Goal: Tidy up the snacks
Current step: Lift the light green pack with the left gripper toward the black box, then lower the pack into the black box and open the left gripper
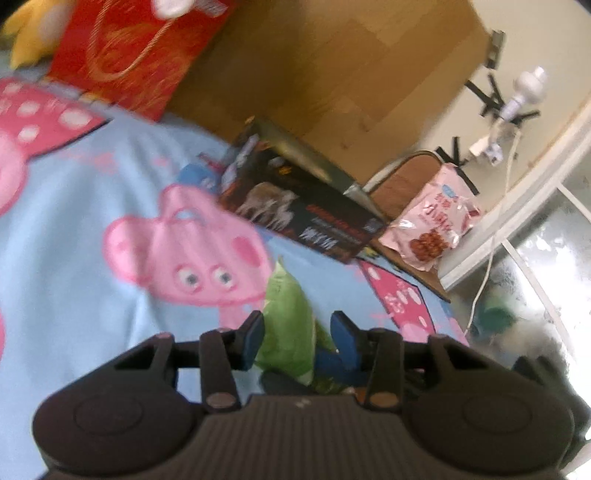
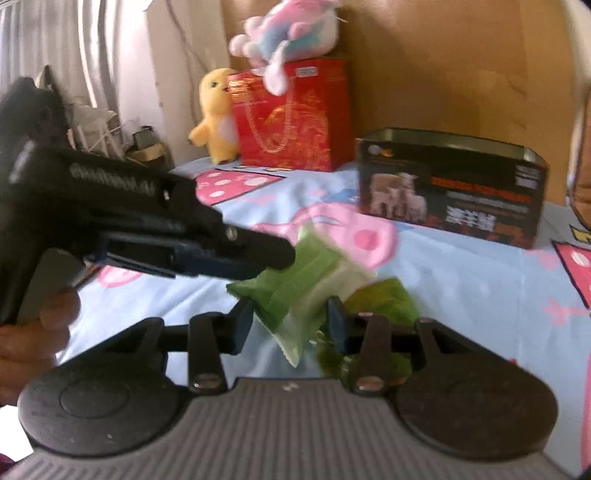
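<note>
A green snack packet (image 1: pixel 288 317) sits between the fingers of my left gripper (image 1: pixel 297 328), which is shut on it above the blue cartoon bed sheet. In the right wrist view the left gripper (image 2: pixel 273 254) comes in from the left holding that packet (image 2: pixel 310 284). My right gripper (image 2: pixel 290 321) is open, with the hanging packet between its fingers. More green packets (image 2: pixel 384 299) lie on the sheet just behind. An open black tin box (image 2: pixel 450 184) stands at the back; it also shows in the left wrist view (image 1: pixel 295 199).
A red gift bag (image 2: pixel 291 114), a yellow plush chick (image 2: pixel 218 114) and a pink plush (image 2: pixel 288 29) stand against the wooden headboard (image 1: pixel 332 66). A pink snack bag (image 1: pixel 436 221) lies on a bedside chair (image 1: pixel 399 181). Cables hang on the wall.
</note>
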